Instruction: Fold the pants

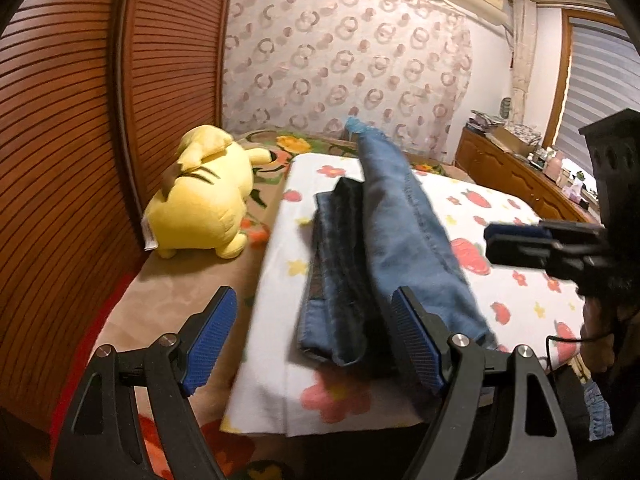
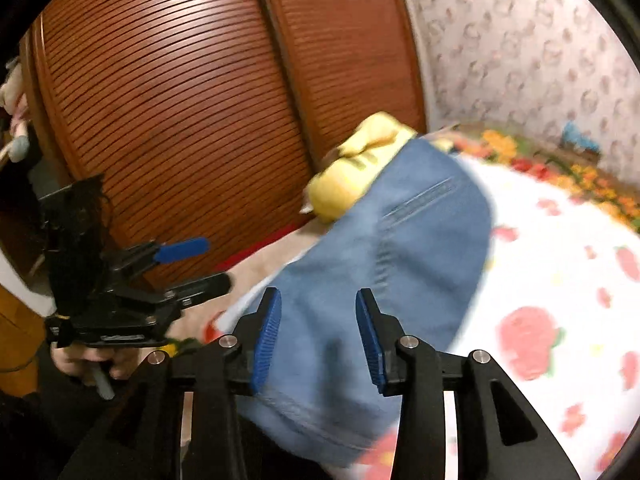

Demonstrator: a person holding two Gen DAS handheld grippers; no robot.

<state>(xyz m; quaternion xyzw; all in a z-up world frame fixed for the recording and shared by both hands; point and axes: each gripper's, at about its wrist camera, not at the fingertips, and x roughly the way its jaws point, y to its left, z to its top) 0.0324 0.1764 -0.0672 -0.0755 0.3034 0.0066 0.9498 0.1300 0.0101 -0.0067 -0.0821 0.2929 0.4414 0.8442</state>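
Observation:
Blue denim pants [image 1: 384, 248] lie lengthwise on a white flower-print sheet [image 1: 532, 288] on the bed, one leg folded over the other, dark inner fabric showing on the left. My left gripper [image 1: 316, 336] is open and empty, its jaws wide apart over the near end of the pants. My right gripper [image 2: 318, 336] is open and empty above the pants [image 2: 384, 264]; its fingers straddle the denim without pinching it. The right gripper [image 1: 516, 240] shows at the right in the left wrist view, and the left gripper [image 2: 200, 266] shows at the left in the right wrist view.
A yellow plush toy [image 1: 204, 200] sits on the bed's left side next to a brown slatted wardrobe [image 1: 80, 140]. A patterned curtain [image 1: 340, 60] hangs behind the bed. A wooden dresser [image 1: 516, 176] with clutter stands at the far right.

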